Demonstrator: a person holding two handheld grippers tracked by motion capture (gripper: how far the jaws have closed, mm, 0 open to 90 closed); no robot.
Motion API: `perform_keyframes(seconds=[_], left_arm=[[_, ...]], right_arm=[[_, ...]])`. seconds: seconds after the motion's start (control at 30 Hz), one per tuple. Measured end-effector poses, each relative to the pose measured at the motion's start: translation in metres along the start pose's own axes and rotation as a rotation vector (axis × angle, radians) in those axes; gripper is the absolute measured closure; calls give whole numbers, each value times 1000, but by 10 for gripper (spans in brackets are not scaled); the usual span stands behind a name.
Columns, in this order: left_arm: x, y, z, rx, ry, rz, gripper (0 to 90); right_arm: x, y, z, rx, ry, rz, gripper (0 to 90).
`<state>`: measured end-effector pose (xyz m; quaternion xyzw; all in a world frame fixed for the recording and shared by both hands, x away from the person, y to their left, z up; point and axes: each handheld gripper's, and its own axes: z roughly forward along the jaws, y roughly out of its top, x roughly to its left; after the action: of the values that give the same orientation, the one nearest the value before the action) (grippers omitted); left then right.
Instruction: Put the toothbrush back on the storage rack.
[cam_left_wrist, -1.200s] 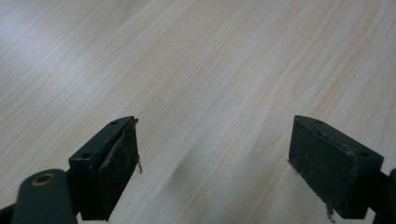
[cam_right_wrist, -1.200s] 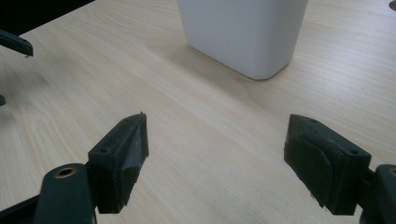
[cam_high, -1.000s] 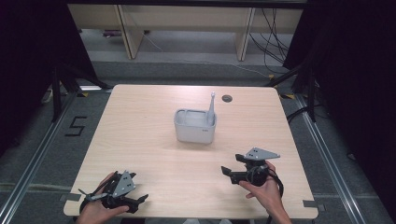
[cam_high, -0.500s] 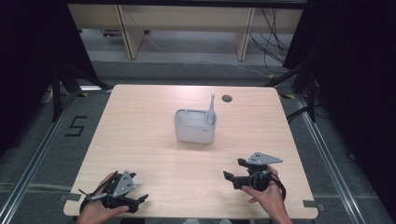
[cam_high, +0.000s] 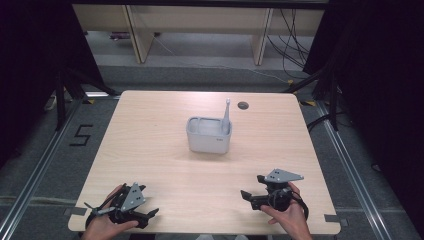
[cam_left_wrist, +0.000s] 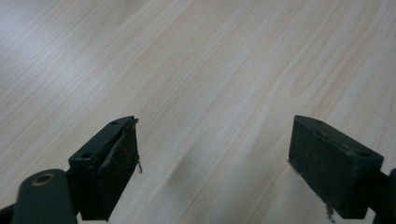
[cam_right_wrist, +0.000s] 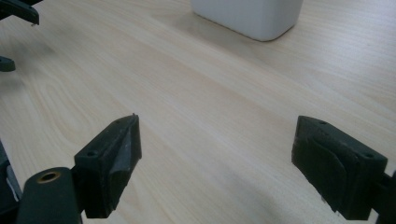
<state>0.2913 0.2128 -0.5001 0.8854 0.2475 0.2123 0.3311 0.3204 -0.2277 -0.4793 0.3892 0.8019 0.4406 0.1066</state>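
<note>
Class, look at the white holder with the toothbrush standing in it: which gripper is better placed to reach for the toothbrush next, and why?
Probably the right gripper. It sits nearer the toothbrush, which stands at the right end of the white holder, and its open jaws face that holder. The left gripper rests open at the near left corner.

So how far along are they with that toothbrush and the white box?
It looks nearly finished. The toothbrush already stands upright in the white holder at mid-table. Nothing is in hand: the left gripper and right gripper are both open and empty, low at the near edge of the table, well apart from the holder. Little seems left beyond resting the grippers.
</note>
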Motion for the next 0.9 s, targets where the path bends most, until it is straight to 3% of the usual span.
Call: perform_keyframes(seconds=[0.03,0.17,0.27,0.33,0.4,0.47,0.5,0.57,0.63,0.7,0.73,0.77,0.9], left_arm=[[0,0,0,1,0,0,154],[0,0,0,2,1,1,154],[0,0,0,3,1,1,154],[0,0,0,3,0,4,154],[1,0,0,10,3,15,154],[-1,0,1,-8,-1,-5,154],[-1,0,1,-8,-2,-7,154],[0,0,0,3,3,9,154],[-1,0,1,-7,1,-3,154],[-1,0,1,-9,-2,-5,154],[-1,0,1,-9,-1,-5,154],[-1,0,1,-9,-1,-5,154],[-1,0,1,-7,-2,-4,154]], right_arm=[[-1,0,-1,5,-11,-21,160],[3,-4,-2,30,-2,3,160],[2,-5,-2,29,-16,-34,161],[4,-7,-3,33,-9,-1,161],[2,-8,-3,33,-17,-38,161],[5,-10,-5,43,-21,-10,161],[2,-10,-4,37,-20,-46,161],[2,-12,-6,42,-29,-57,162],[5,-13,-7,49,-32,-32,162],[4,-15,-7,52,-26,-48,162],[7,-16,-8,59,-32,-21,162],[5,-17,-8,58,-34,-56,162],[5,-20,-7,83,-21,-72,162]])
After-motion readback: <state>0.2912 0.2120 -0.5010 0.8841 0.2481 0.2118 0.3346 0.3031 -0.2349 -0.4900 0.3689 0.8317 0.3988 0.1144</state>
